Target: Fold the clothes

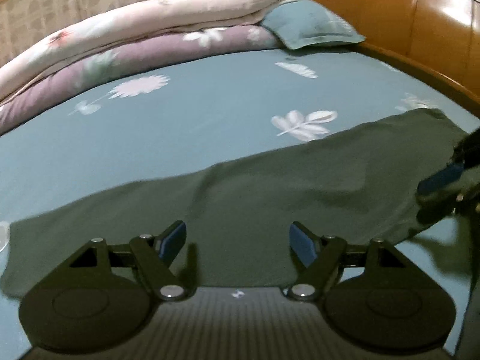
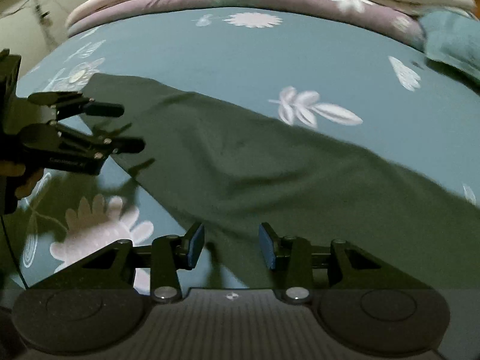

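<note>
Dark green garment (image 1: 255, 198) lies flat as a long strip across the teal flowered bedsheet (image 1: 195, 114); folded quilts (image 1: 144, 39) and a teal pillow (image 1: 312, 24) sit beyond the garment, at the bed's far edge; wooden headboard (image 1: 420, 15) past the pillow. Left gripper (image 1: 238, 243) hovers over the garment's near edge, fingers spread, nothing between them; right gripper (image 2: 231, 246) likewise spread over the garment's other end, holding nothing; the views are motion-blurred.
</note>
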